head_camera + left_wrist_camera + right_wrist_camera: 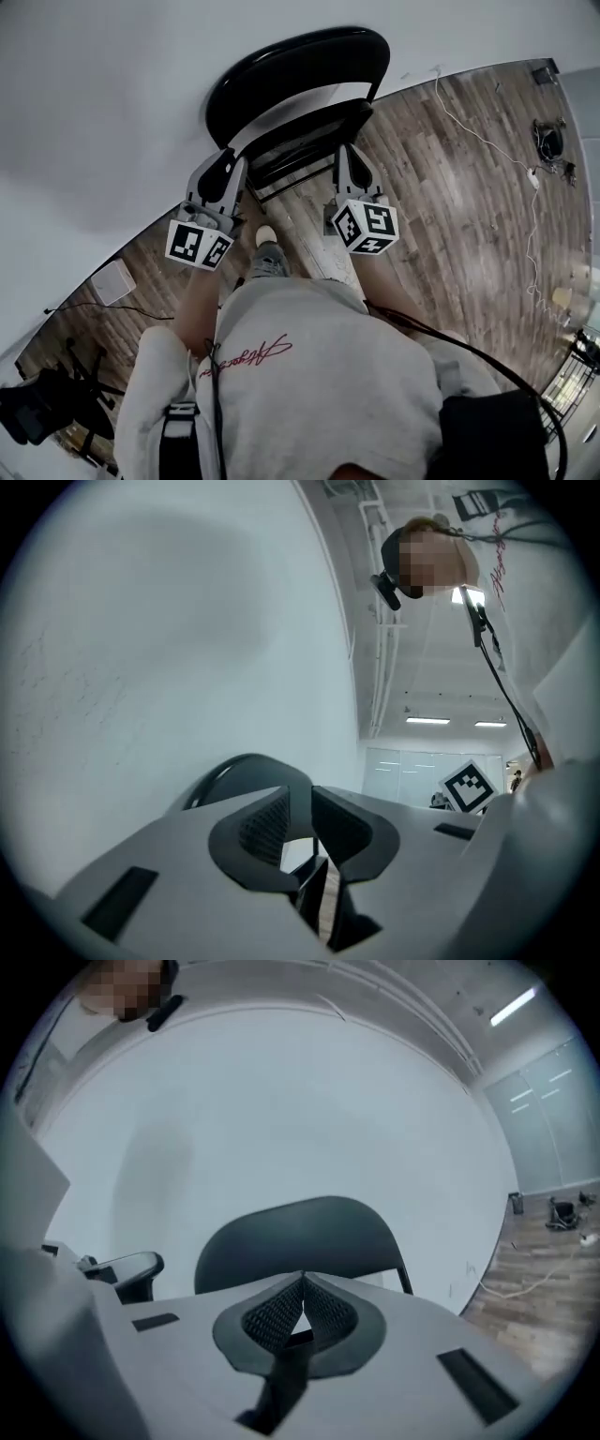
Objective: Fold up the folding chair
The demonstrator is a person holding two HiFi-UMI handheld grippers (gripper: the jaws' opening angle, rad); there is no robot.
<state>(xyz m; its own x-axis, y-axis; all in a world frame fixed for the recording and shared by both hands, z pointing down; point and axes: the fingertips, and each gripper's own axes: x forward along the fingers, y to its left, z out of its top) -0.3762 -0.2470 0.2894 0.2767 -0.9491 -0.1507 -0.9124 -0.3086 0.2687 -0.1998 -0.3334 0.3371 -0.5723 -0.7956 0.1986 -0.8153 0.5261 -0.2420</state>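
The black folding chair stands against a white wall, its curved backrest on top and its seat tilted steeply below it. My left gripper is at the seat's left edge. Its jaws stand a narrow gap apart with nothing pressed between the pads; the chair's frame shows beyond them. My right gripper is at the seat's right edge. In the right gripper view it is shut, pad tips touching, with nothing seen held. The backrest rises just behind it.
The white wall is directly behind the chair. Wood floor spreads to the right, with a white cable trailing across it. A white box and black equipment sit at the lower left. The person's shoe is below the chair.
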